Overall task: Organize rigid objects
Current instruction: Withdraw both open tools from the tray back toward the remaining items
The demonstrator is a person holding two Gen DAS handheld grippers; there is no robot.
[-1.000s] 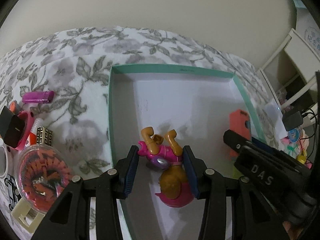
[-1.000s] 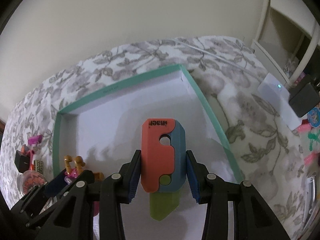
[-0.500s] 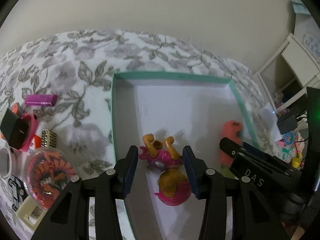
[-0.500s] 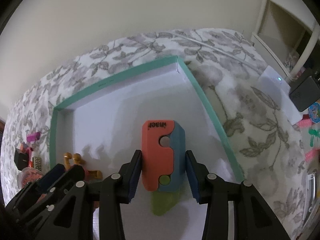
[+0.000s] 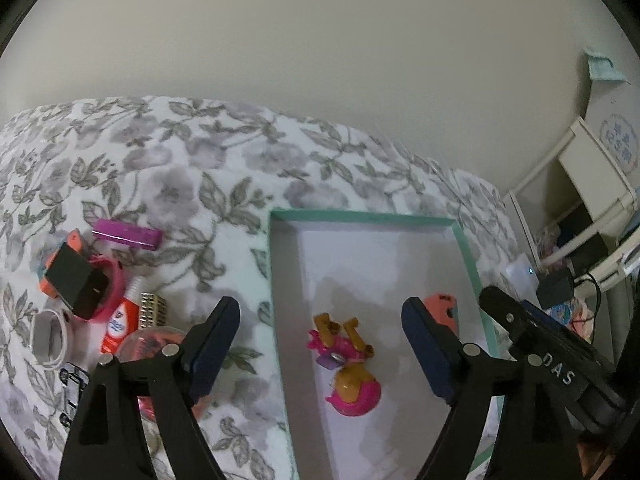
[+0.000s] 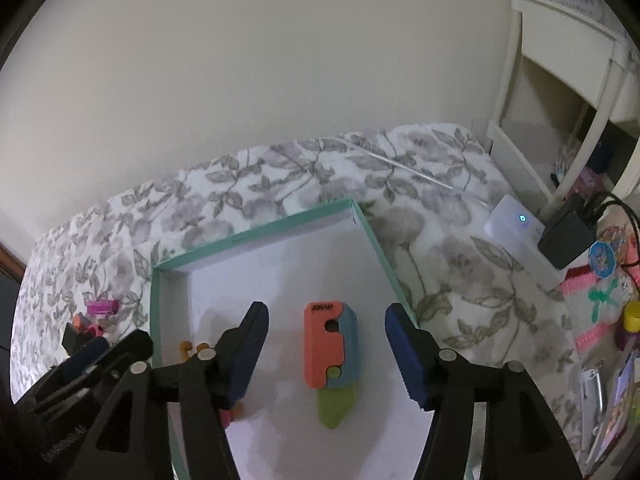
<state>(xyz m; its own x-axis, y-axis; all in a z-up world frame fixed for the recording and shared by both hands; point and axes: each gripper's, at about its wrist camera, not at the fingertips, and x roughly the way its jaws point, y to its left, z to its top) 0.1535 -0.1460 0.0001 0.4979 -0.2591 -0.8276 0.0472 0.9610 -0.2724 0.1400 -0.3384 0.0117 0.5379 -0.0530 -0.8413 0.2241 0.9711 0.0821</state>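
A floral bedspread point(image 5: 168, 184) carries a shallow teal-rimmed tray point(image 5: 360, 215) with a white floor. Inside it, toward the right wall, lies an orange-and-blue toy knife point(image 6: 330, 350), its green blade tip pointing toward the camera and its long axis running front to back along that wall. Left of it lies a pink-and-tan dog figure point(image 5: 346, 360) on its back, legs aimed at the tray's far rim, head nearest the camera. The left gripper point(image 5: 320, 344) hangs over the figure with jaws spread wide, touching nothing; the right gripper point(image 6: 326, 354) likewise stands wide apart on either side of the knife. Outside the tray's left wall sits a clutter: a magenta bar point(image 5: 128, 234), a black block point(image 5: 76, 286), a red tube point(image 5: 120, 320).
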